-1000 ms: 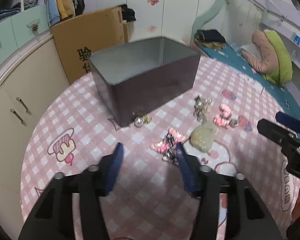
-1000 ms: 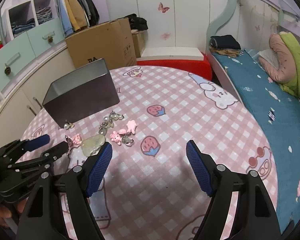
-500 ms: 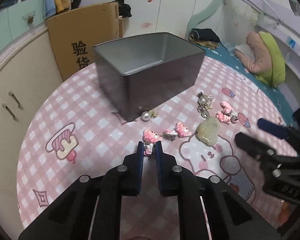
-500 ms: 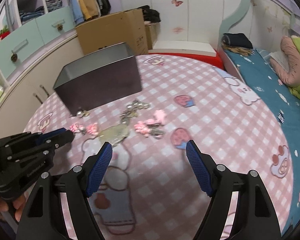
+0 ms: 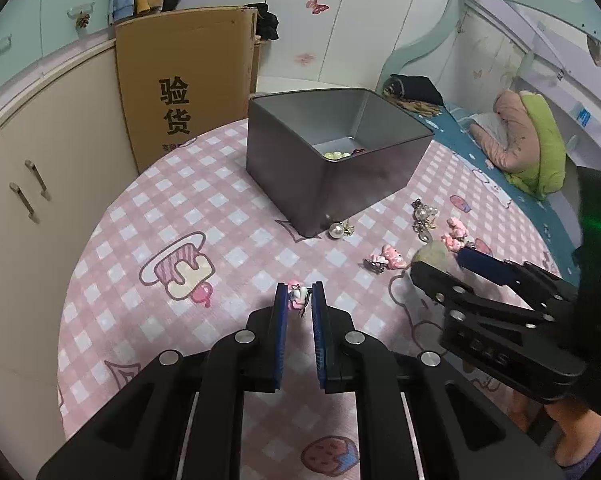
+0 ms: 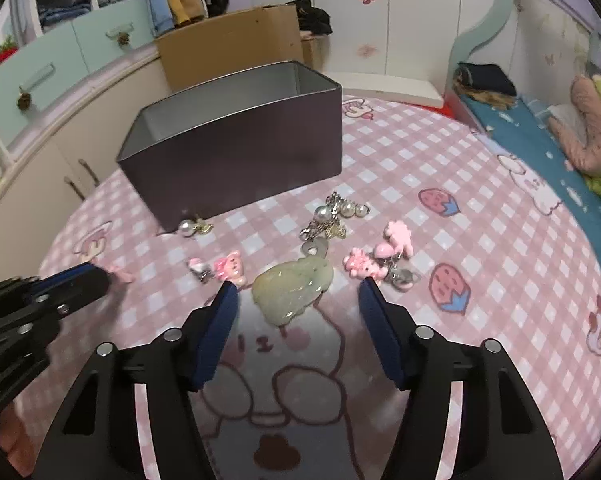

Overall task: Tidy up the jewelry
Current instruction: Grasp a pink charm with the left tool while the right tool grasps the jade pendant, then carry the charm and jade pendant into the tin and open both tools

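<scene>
My left gripper (image 5: 299, 299) is shut on a small pink charm (image 5: 298, 298) and holds it above the tablecloth, in front of the grey tin box (image 5: 324, 184). The box holds pale beads (image 5: 336, 155). My right gripper (image 6: 296, 300) is open around a pale green pendant (image 6: 296, 286) lying on the cloth. Loose pieces lie near it: a pink charm pair (image 6: 224, 268), a pearl earring (image 6: 190, 227), a pearl cluster (image 6: 336, 214) and pink charms (image 6: 380, 256). The left gripper also shows in the right wrist view (image 6: 100, 278).
The round table has a pink checked cloth (image 5: 204, 216). A cardboard box (image 5: 184, 80) and cream cupboards (image 5: 40, 184) stand behind it on the left. A bed (image 6: 540, 136) with a pink and green cushion lies on the right.
My left gripper closed on the pink charm and lifted it off the cloth. My right gripper moved forward and down until its open fingers flank the green pendant.
</scene>
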`<state>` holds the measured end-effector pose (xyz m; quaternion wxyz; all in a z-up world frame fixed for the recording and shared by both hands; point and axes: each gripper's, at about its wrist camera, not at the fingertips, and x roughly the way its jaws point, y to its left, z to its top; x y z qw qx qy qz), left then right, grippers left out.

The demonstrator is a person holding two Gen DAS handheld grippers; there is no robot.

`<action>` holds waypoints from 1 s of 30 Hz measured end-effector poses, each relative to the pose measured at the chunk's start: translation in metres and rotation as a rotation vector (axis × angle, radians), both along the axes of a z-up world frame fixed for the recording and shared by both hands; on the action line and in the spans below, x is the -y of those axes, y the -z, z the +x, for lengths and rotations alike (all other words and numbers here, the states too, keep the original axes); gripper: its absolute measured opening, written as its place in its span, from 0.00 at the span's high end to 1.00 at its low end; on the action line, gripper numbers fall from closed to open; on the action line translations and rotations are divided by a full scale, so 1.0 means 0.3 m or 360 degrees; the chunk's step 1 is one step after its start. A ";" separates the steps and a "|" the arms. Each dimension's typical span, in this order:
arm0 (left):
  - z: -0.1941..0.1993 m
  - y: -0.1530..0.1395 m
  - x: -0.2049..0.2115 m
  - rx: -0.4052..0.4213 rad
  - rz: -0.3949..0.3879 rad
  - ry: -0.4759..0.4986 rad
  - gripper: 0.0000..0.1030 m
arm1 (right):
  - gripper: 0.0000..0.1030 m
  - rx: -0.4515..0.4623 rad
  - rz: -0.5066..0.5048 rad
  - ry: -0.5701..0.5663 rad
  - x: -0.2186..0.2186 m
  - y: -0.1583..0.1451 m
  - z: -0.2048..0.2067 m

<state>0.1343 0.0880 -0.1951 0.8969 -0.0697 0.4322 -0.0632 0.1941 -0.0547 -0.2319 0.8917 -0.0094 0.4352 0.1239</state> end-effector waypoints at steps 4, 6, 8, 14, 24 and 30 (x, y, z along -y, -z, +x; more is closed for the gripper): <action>0.007 0.005 0.000 -0.0010 -0.0037 0.0019 0.90 | 0.59 0.0016 -0.0065 0.0010 -0.010 -0.003 0.008; 0.006 0.006 0.005 -0.0009 -0.0050 0.0032 0.90 | 0.59 0.0013 -0.0048 -0.0010 0.002 -0.003 0.011; 0.006 0.003 0.013 -0.0009 -0.0068 0.0046 0.90 | 0.59 0.0016 -0.0059 -0.0017 0.003 -0.004 0.005; 0.003 -0.030 0.041 0.0007 -0.0131 0.0107 0.90 | 0.72 -0.0019 0.0022 -0.0038 0.059 -0.008 -0.031; -0.002 -0.095 0.090 0.0056 -0.0183 0.0186 0.90 | 0.73 0.0003 0.0156 -0.0049 0.134 -0.071 -0.068; 0.015 -0.175 0.097 0.0116 -0.0257 0.0254 0.90 | 0.73 0.0002 0.0175 -0.0049 0.154 -0.102 -0.060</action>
